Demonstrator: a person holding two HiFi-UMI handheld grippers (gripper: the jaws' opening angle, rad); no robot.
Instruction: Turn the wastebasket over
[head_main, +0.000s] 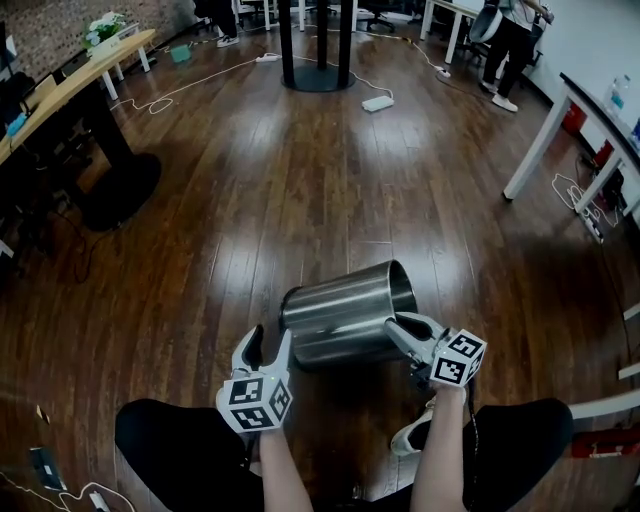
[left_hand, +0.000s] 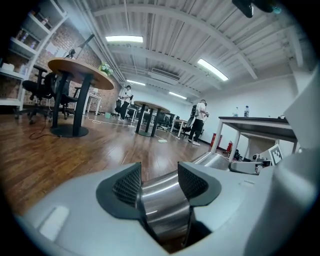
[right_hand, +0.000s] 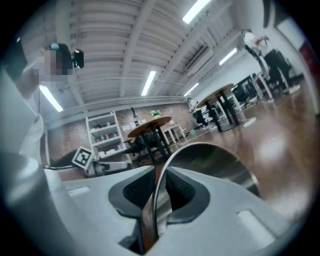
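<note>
A stainless steel wastebasket (head_main: 345, 310) lies on its side on a dark wood floor (head_main: 300, 180), open mouth facing away from the person. The right gripper (head_main: 397, 322) has its jaws closed on the thin wall at the rim; the right gripper view shows the steel edge pinched between the pads. The left gripper (head_main: 270, 340) stands at the closed base end, jaws well apart, curved steel showing in the gap. Each gripper's cube carries black-and-white square markers.

Both forearms reach forward and low. Left tongs (head_main: 270, 343): jaws spread wide. Right tongs (head_main: 393, 325): angled inward, pinched on the wastebasket (head_main: 340, 305) rim.
</note>
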